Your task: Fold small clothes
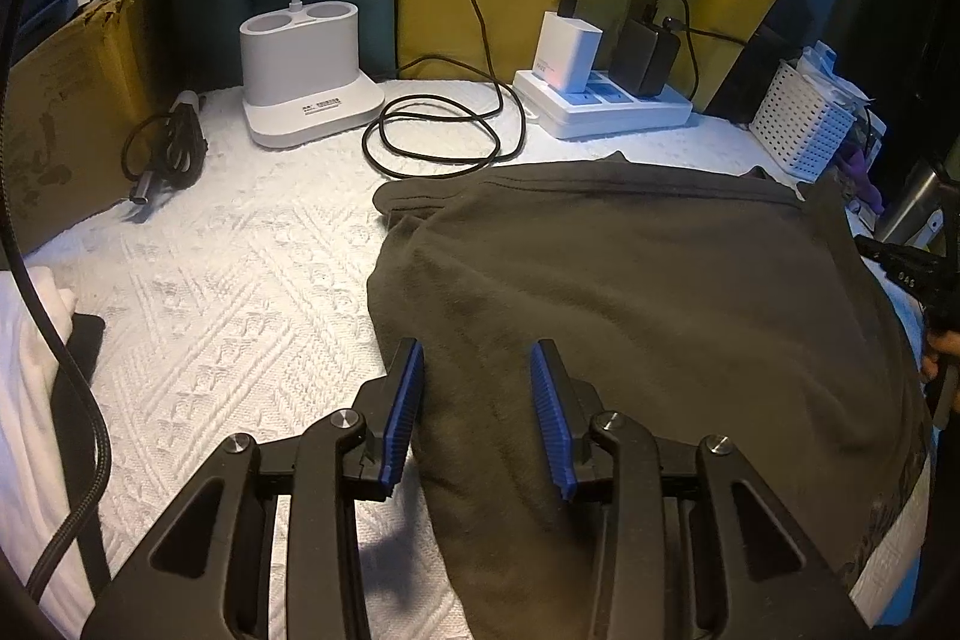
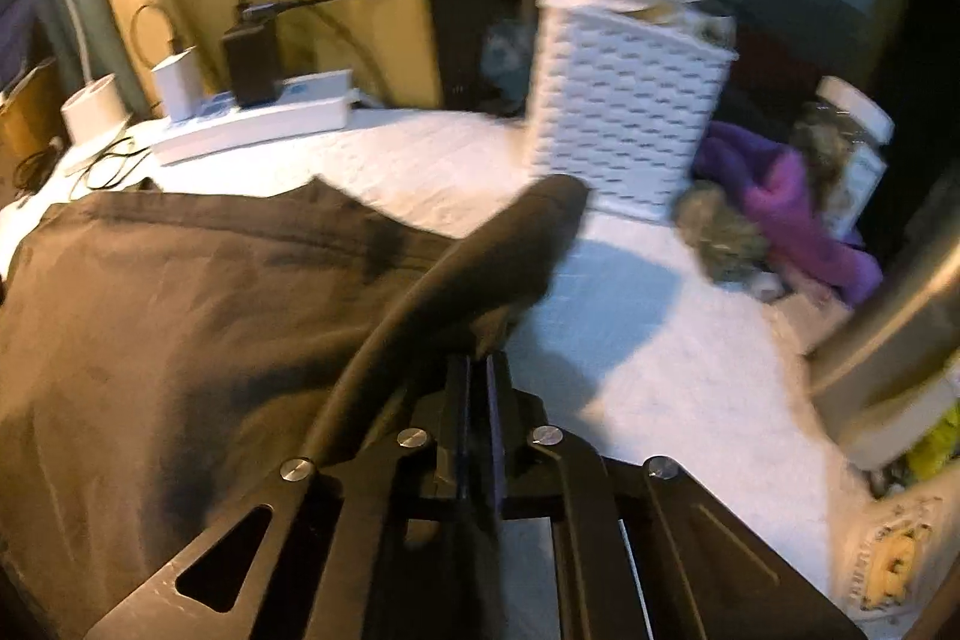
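Observation:
A dark brown-grey garment (image 1: 630,292) lies spread on the white textured cloth (image 1: 228,292), partly folded over itself. My left gripper (image 1: 477,358) is open, its blue pads (image 1: 405,400) just above the garment's near left edge, holding nothing. In the right wrist view my right gripper (image 2: 478,370) is shut on the garment's right edge (image 2: 480,268) and lifts it off the table; the rest of the garment (image 2: 180,310) lies to the left. The right gripper also shows at the right edge of the left wrist view (image 1: 918,280). The right wrist view is blurred.
At the back stand a white holder (image 1: 306,70), a coiled black cable (image 1: 438,136), a power strip with chargers (image 1: 600,100) and a white perforated basket (image 2: 624,100). A cardboard box (image 1: 60,112) is at left. Purple cloth (image 2: 786,214) and a jar (image 2: 852,142) are at right.

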`<action>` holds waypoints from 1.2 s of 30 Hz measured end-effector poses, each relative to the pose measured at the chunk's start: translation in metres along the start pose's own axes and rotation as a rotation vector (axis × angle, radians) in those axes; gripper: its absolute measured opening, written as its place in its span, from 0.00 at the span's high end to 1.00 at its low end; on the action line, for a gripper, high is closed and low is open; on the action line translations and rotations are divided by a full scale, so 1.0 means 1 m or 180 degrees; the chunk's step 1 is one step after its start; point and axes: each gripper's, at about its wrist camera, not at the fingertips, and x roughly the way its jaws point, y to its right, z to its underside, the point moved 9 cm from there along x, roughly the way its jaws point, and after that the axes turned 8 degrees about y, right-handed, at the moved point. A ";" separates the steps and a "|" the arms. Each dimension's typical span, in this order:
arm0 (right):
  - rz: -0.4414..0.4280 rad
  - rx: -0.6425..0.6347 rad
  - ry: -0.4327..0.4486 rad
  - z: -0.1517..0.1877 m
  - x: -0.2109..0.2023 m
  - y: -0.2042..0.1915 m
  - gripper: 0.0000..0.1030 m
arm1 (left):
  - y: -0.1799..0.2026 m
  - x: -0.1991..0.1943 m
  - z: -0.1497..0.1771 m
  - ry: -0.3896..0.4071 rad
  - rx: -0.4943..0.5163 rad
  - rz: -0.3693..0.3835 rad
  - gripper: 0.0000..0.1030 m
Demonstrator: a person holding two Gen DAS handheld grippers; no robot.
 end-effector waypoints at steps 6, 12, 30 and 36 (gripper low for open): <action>0.0217 0.0222 -0.0094 0.021 -0.007 0.043 1.00 | -0.005 0.010 0.007 -0.0101 -0.0015 -0.0083 0.64; 0.0047 0.0336 -0.0022 0.006 -0.001 0.036 0.99 | -0.003 0.009 -0.002 -0.0037 0.0000 -0.0078 0.63; 0.0132 0.0303 -0.0252 -0.004 0.041 0.036 0.85 | -0.003 0.021 0.000 -0.0069 0.0020 -0.0039 0.45; -0.0384 0.0920 -0.0112 -0.015 0.029 0.039 0.00 | -0.011 0.022 -0.001 -0.0047 -0.0039 -0.0085 0.45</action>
